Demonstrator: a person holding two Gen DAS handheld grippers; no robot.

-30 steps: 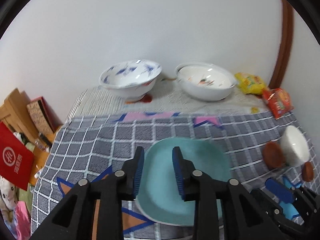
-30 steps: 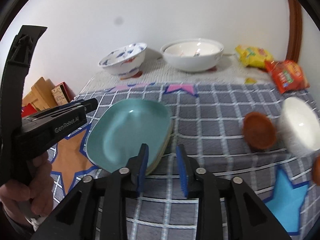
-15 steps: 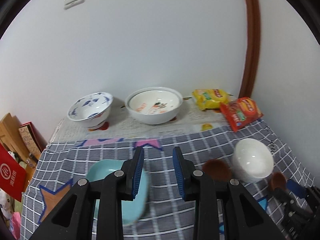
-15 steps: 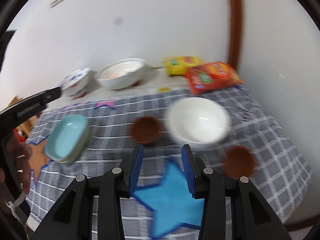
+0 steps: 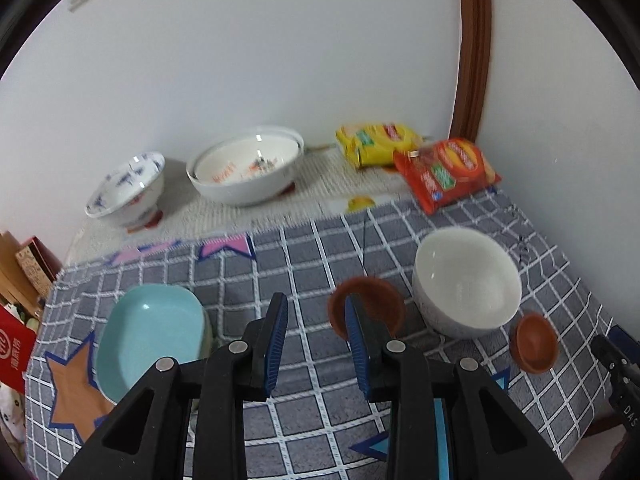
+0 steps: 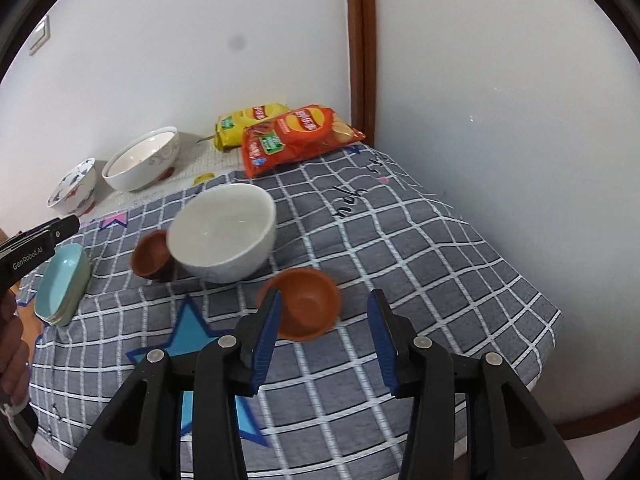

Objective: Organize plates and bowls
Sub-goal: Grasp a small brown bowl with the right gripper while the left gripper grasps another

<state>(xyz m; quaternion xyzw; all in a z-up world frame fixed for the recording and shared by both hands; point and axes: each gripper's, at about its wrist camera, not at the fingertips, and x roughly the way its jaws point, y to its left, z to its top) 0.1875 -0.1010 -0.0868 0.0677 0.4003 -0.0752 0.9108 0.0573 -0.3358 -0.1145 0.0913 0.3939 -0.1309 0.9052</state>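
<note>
2 grippers we hold spread and empty, right gripper (image 6: 324,336) over small brown bowl (image 6: 306,303), left gripper (image 5: 316,344) near second brown bowl (image 5: 376,302), white bowl (image 5: 466,282) between.

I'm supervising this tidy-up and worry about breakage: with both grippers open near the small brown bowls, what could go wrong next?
1. The right gripper hangs open over the brown bowl nearest the table's front edge; a glancing close might push it toward that edge.
2. The other brown bowl sits right beside the white bowl, possibly touching; the left gripper reaching in could knock the two together.
3. The checked cloth looks wrinkled, so a sliding bowl could catch and tip.
</note>
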